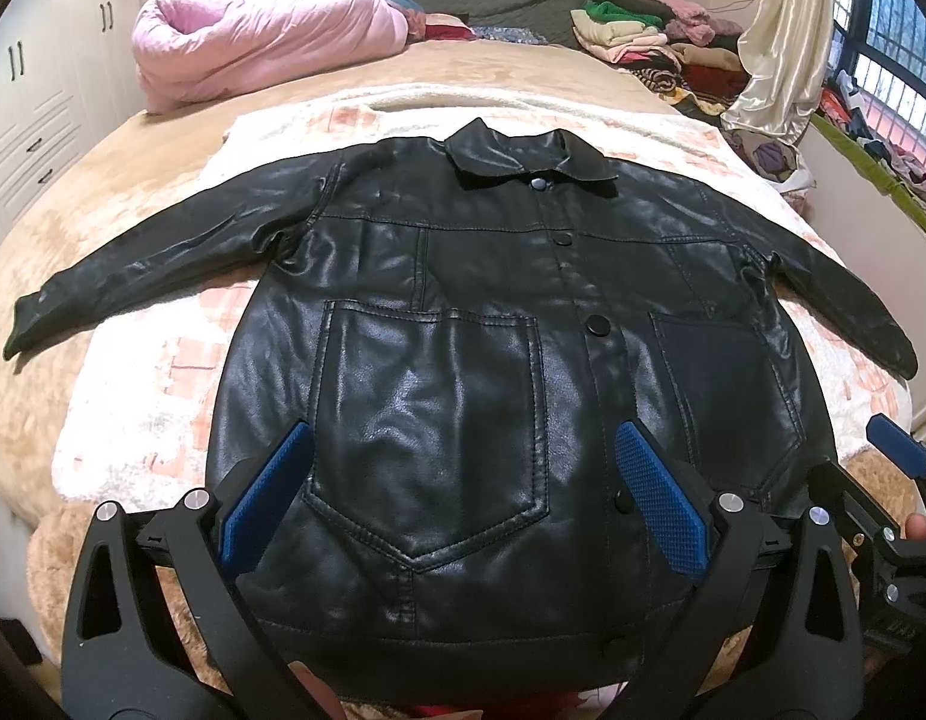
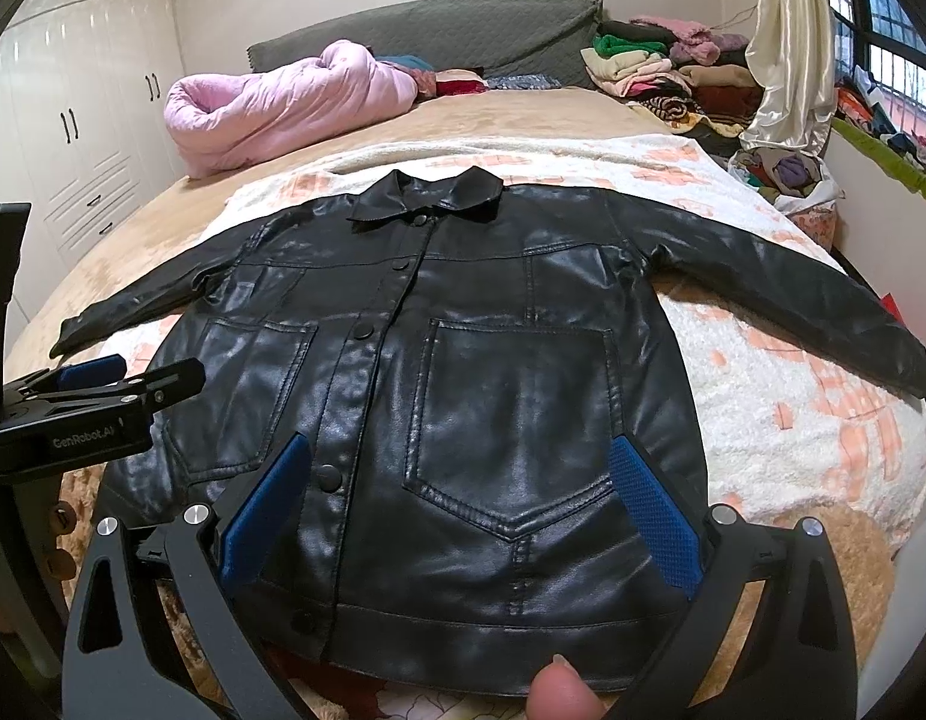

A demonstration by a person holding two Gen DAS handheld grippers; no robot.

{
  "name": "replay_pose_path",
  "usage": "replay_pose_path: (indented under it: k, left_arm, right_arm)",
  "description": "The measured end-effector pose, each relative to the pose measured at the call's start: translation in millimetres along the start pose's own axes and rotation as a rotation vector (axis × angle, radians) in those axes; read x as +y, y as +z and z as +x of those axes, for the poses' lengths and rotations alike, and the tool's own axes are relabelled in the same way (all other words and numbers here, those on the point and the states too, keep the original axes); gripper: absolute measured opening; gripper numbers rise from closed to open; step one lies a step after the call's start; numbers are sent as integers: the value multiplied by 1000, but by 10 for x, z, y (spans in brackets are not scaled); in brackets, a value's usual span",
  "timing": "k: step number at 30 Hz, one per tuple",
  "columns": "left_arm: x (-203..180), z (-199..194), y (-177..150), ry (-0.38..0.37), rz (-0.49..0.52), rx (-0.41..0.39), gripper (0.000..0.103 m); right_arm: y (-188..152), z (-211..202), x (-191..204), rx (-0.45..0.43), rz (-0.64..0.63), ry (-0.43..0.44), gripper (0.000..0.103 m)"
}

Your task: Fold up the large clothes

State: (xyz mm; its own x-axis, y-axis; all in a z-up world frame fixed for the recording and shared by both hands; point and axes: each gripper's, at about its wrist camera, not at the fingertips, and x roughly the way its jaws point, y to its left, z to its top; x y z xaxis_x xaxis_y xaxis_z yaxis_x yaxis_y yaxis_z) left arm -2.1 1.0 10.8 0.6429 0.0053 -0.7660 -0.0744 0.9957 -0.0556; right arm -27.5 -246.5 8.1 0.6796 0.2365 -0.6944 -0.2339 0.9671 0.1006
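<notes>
Here, a black leather jacket [image 1: 463, 312] lies buttoned and spread flat, sleeves out, on a patterned blanket [image 1: 151, 396] atop the bed [image 1: 103, 180]. Left tool [image 1: 463, 498] and right tool [image 2: 463, 510] hover above its hem, both released, grasping nothing.

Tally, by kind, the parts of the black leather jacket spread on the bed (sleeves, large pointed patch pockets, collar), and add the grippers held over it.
Sleeves: 2
Pointed patch pockets: 2
Collar: 1
Grippers: 2, the left gripper and the right gripper, both with fingers apart
Total: 7
</notes>
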Motion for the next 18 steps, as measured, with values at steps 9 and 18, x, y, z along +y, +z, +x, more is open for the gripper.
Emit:
replay_pose_path:
  k: [9,18]
  left_arm:
    - [-16,113,15,12,8,7,94]
    - [-93,250,199,10,18,13,94]
  right_arm:
    - [43,37,-66,4,3,1,99]
    - [291,148,-204,-3,27,11,99]
